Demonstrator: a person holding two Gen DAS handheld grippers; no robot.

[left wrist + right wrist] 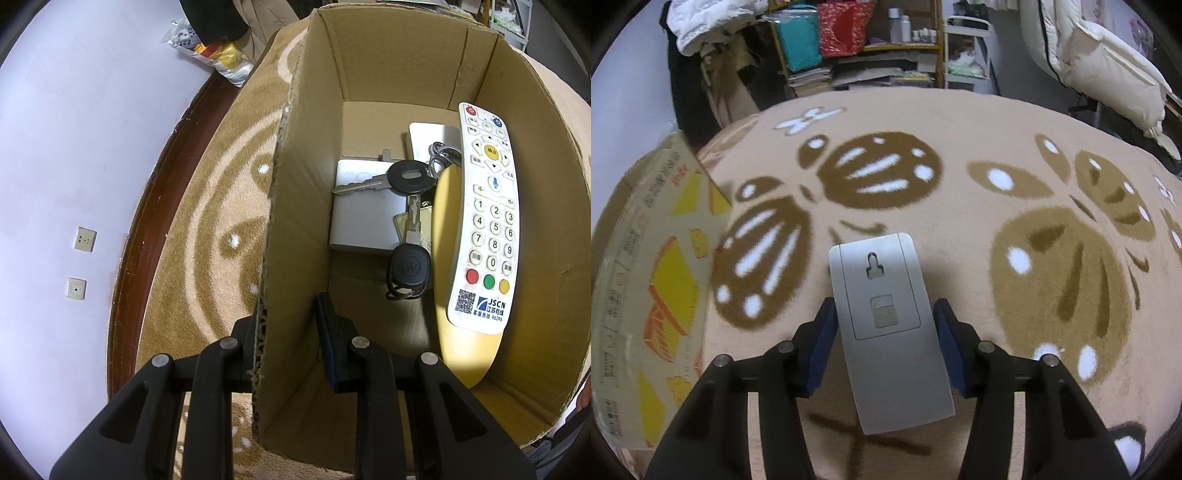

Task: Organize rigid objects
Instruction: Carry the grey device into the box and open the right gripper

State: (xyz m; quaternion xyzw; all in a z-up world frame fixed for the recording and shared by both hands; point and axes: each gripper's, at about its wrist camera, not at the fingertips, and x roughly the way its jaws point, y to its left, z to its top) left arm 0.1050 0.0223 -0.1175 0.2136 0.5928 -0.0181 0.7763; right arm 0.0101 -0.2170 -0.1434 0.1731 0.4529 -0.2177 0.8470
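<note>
Left hand-held gripper (286,332) clamped on the cardboard box (280,206) wall; right hand-held gripper (884,332) straddles a silver remote (886,325), pad contact unclear, above the blanket (960,122)

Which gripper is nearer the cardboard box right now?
Left. The left gripper is clamped on the cardboard box wall; the right gripper holds a silver device beside it.

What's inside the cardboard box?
In the box: a white remote, keys, a black fob, a white case, and a yellow thing under the remote. What lies beneath these is covered.
</note>
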